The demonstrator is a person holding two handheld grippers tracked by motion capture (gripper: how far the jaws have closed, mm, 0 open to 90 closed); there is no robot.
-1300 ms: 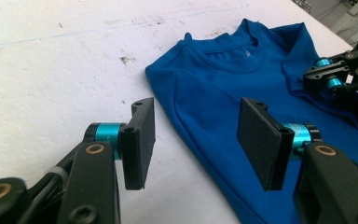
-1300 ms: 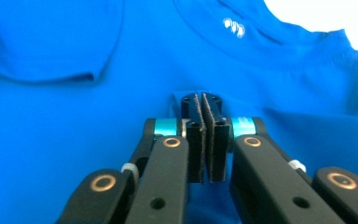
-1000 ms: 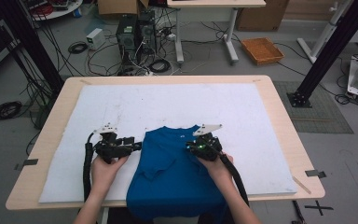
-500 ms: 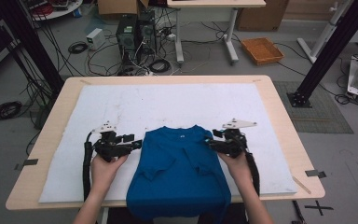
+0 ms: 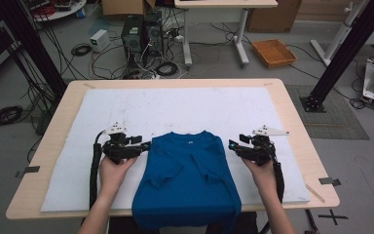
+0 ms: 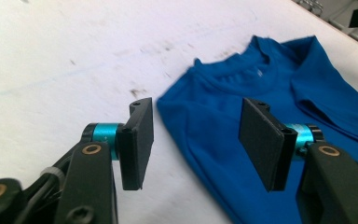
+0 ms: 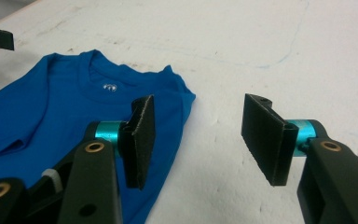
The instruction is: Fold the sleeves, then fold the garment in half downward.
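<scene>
Shirt (image 5: 187, 180) on mat (image 5: 185, 112); hem seemingly overhanging table (image 5: 292, 107) front edge.

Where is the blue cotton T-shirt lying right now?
In the high view the blue cotton T-shirt lies on the white mat at the table's near edge, between the open left gripper and right gripper, its hem overhanging.

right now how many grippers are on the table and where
2: the left gripper sits at the blue t-shirt's left edge, the right gripper just off its right edge. Both have open jaws.
</scene>
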